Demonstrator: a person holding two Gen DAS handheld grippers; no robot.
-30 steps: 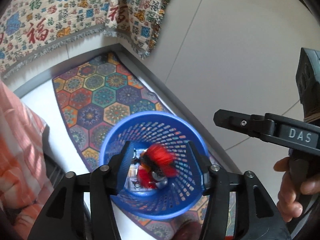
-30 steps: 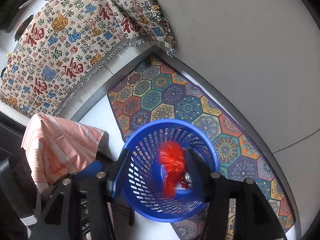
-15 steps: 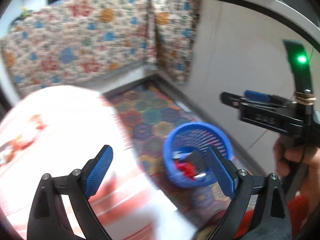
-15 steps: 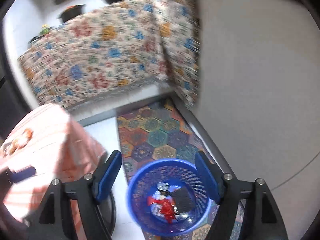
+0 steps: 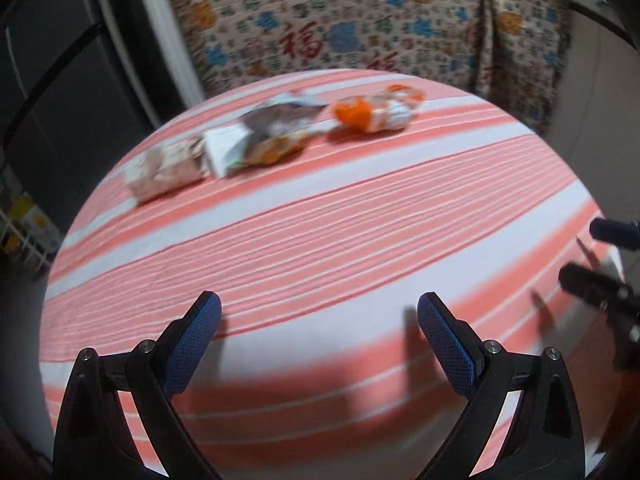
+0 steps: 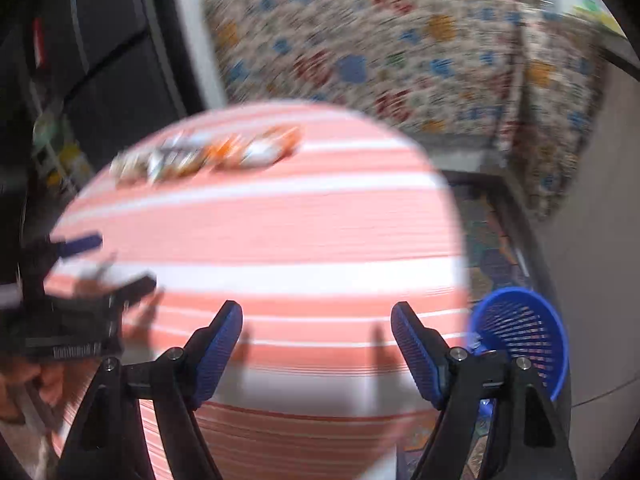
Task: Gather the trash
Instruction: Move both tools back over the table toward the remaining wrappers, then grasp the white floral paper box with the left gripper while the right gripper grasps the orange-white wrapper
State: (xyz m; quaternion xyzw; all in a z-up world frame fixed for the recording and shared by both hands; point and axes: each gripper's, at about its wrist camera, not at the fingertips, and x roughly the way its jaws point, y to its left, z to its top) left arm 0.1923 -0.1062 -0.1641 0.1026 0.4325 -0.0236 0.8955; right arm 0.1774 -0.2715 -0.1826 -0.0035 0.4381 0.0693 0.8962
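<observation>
Left wrist view: my left gripper (image 5: 318, 320) gapes wide, empty, above striped tablecloth (image 5: 360, 220). Three wrappers (image 5: 264, 136) line far edge, well apart from my fingers. Risk: light foil could skid off far edge if nudged.

Right wrist view: right gripper (image 6: 316, 330) also wide, empty. Only here, blue basket (image 6: 524, 332) shows, on floor beside table; wrappers (image 6: 208, 156) blurred.

Round surface (image 5: 320, 240) under a coral-and-white striped cloth. Three blurred wrappers in a row near its far edge: tan packet (image 5: 164, 170), white-grey bag (image 5: 264, 136), orange-white wrapper (image 5: 376, 112). Neighbours appear to touch.
</observation>
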